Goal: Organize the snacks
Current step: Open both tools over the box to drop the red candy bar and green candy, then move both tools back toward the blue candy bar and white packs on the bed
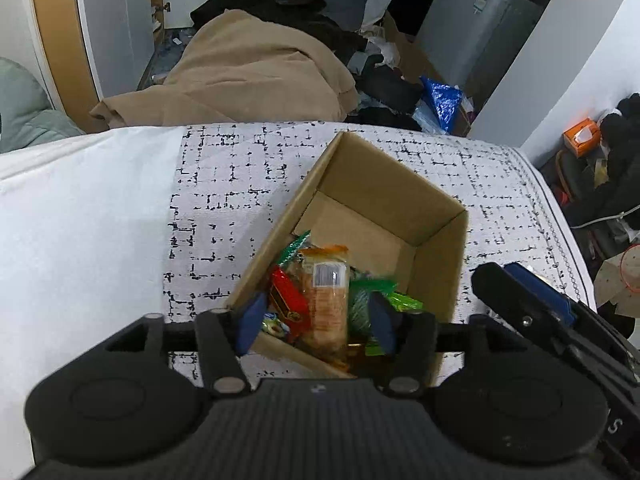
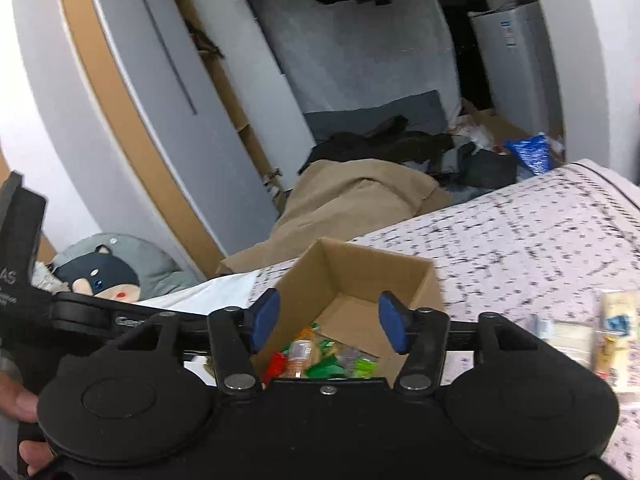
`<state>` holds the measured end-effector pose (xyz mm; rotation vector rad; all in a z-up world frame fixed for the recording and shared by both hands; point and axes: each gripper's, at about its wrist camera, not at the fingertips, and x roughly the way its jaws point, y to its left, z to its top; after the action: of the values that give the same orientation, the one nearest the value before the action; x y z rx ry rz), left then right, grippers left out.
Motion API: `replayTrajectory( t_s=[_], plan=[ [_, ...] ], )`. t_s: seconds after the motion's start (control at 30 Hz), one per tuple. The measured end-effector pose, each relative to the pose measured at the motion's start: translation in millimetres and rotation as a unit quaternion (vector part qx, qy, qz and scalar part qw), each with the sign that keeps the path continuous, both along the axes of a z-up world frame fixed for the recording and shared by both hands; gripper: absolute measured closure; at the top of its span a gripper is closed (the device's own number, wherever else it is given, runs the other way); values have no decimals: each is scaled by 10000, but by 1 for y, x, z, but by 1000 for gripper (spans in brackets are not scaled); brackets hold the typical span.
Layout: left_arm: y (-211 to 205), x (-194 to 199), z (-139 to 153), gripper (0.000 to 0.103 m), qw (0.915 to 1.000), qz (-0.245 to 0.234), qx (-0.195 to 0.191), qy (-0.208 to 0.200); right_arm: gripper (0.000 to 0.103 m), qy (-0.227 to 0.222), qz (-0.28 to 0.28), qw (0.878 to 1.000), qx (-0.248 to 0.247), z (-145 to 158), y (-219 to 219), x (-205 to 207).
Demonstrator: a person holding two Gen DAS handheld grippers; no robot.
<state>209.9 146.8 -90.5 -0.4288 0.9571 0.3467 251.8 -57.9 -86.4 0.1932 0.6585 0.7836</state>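
Left gripper and right gripper: fingers parted, holding nothing, above box. Snacks lie in box's near corner; box on bed. More packets by bed's right edge.

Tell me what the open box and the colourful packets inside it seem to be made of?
The box looks like plain brown corrugated cardboard with a matte finish: folded flaps and raw cut edges show. The snack packets look like thin plastic film, glossy and crinkled, one partly clear with a printed label. Whether any has a foil lining cannot be told.
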Motion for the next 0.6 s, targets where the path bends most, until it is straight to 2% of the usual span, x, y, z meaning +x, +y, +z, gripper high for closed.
replayTrajectory(
  t_s=[0.07, 0.13, 0.17, 0.23, 0.43, 0.6],
  plan=[
    [-5, -3, 5, 30, 10000, 8, 71, -55, 40, 2, -130, 9999, -30, 4, -9, 0],
    [-10, -5, 10, 23, 9999, 8, 118, -119, 31, -55, -244, 9996, -86, 8, -18, -2],
    [-13, -7, 12, 21, 9998, -4, 115, -148, 29, -80, -265, 9996, -107, 10, -23, -2],
    [-18, -8, 16, 20, 9998, -50, 109, -160, 23, -72, -312, 9994, -125, 13, -31, -3],
    [-34, -14, 23, 19, 9997, -52, 199, -157, 13, -128, -467, 9986, -190, 19, -56, -5],
    [-49, -16, 29, 18, 9993, -117, 290, -206, 11, -79, -637, 9977, -216, 23, -77, -6]
  ],
)
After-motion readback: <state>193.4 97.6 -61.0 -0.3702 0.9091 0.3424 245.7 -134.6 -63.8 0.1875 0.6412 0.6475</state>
